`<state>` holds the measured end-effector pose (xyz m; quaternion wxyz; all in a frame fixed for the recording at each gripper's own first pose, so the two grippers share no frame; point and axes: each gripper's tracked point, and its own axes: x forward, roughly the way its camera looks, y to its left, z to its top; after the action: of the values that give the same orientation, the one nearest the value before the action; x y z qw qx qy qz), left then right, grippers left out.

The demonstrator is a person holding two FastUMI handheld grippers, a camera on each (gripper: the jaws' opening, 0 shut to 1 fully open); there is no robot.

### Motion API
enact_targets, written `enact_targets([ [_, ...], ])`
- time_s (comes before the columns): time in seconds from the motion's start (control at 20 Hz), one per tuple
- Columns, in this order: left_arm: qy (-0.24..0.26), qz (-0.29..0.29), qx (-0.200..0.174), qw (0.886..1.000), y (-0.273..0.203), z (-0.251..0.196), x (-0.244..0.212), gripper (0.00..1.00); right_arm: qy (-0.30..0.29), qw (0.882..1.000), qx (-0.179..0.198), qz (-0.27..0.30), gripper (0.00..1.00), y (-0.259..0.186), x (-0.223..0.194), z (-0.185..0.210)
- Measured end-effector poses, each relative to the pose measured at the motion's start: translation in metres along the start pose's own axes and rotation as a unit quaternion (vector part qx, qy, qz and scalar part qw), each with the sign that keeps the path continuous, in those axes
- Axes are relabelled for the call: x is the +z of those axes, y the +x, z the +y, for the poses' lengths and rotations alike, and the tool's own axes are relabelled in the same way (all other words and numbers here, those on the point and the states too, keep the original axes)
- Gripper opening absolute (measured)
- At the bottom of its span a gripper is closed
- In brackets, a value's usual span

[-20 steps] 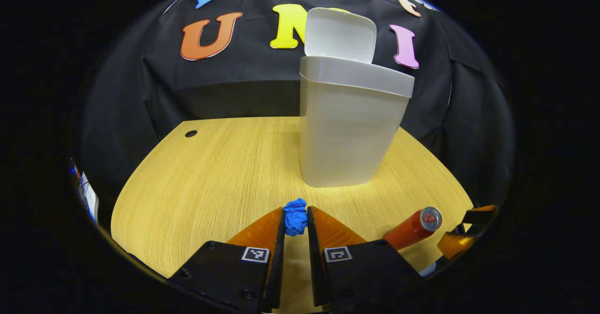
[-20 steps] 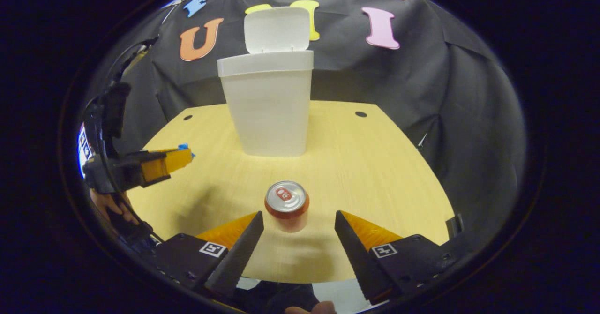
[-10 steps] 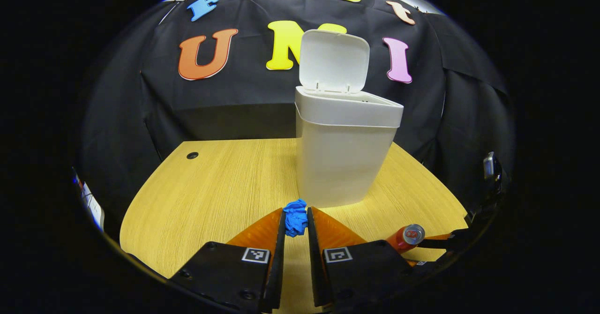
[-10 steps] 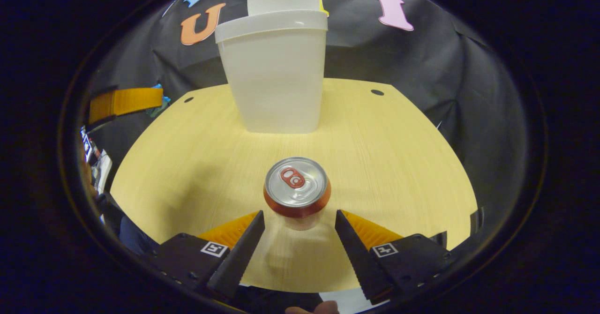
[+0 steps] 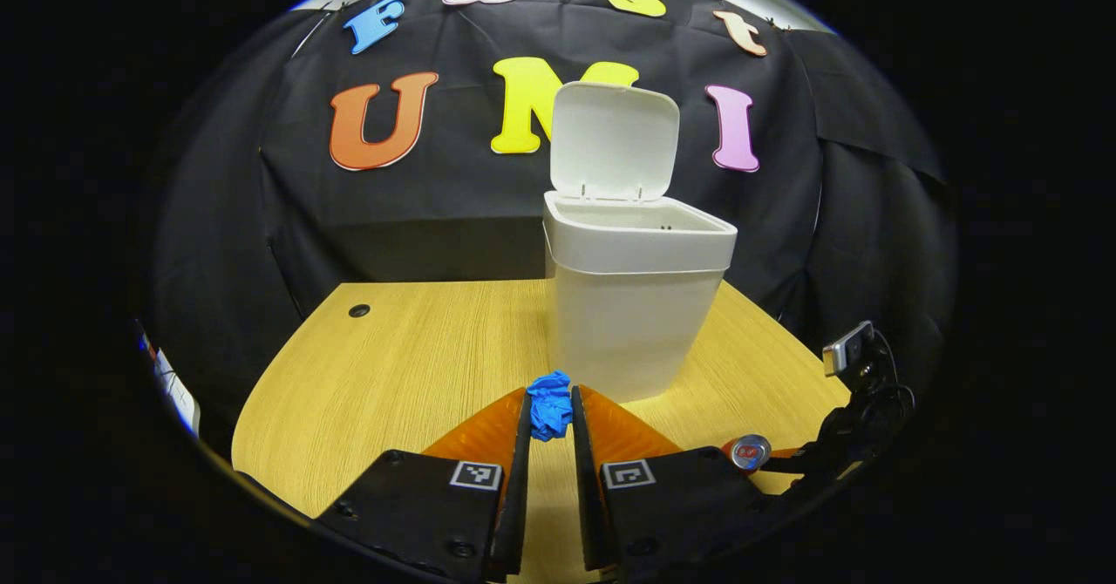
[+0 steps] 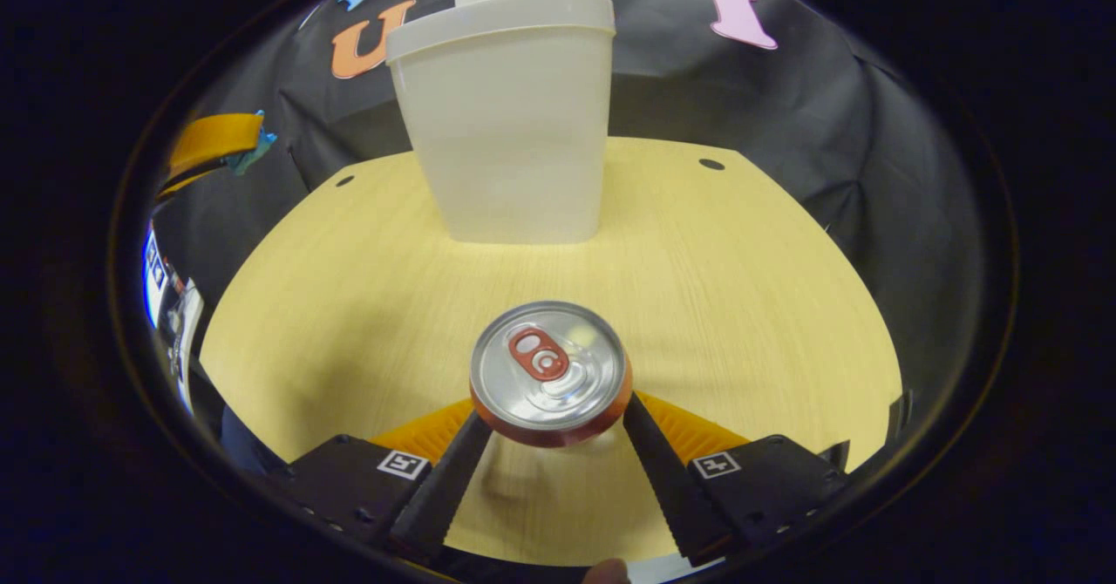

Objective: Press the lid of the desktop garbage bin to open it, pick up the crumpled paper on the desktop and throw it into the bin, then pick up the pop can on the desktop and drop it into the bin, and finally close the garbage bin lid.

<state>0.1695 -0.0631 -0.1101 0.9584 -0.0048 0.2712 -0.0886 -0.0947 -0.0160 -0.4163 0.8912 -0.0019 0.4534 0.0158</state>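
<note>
In the left gripper view my left claw (image 5: 550,410) is narrowed onto the paper (image 5: 549,403), both fingers pressing the blue wad, held above the table (image 5: 392,366). In the right gripper view that claw (image 6: 228,141) sits high at the far left with the paper (image 6: 255,146) poking from its tip, clear of the table edge.

In the right gripper view my right claw (image 6: 549,418) stands wide, a finger on each side of the can (image 6: 549,373). The can is upright on the table (image 6: 741,288) near its front edge. Its top hides the fingertips, so I cannot tell whether they touch its sides.

Between the can and the bin (image 6: 506,122) lies open wood, with bare room left and right of the bin out to the curved edges.

In the left gripper view the bin (image 5: 635,314) stands just beyond my held paper, slightly right, its lid (image 5: 615,141) tipped up at the back and the mouth open. I cannot see the bin's bottom inside. At the near right the can (image 5: 748,451) is small and half hidden behind my own claw, with the right claw (image 5: 789,455) dark and hard to make out at the rim.
</note>
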Motion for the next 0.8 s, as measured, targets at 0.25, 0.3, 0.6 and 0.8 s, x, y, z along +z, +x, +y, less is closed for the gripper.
enact_targets([
  [0.25, -0.009, -0.016, -0.006, 1.000, -0.005, -0.006, 0.022, 0.28, -0.018, 1.000, 0.009, 0.001, 0.82, -0.002, 0.003, 0.000],
  [0.3, -0.012, -0.023, -0.006, 1.000, -0.004, -0.008, 0.030, 0.28, -0.024, 1.000, 0.010, -0.002, 0.80, -0.005, 0.008, 0.000],
  [0.6, -0.015, -0.080, -0.015, 0.997, -0.001, -0.020, 0.102, 0.28, -0.032, 0.999, 0.015, -0.039, 0.80, -0.049, 0.062, -0.007],
  [0.8, -0.002, -0.131, -0.016, 0.991, 0.015, -0.031, 0.163, 0.28, -0.040, 0.996, 0.008, -0.074, 0.80, -0.077, 0.103, -0.020],
])
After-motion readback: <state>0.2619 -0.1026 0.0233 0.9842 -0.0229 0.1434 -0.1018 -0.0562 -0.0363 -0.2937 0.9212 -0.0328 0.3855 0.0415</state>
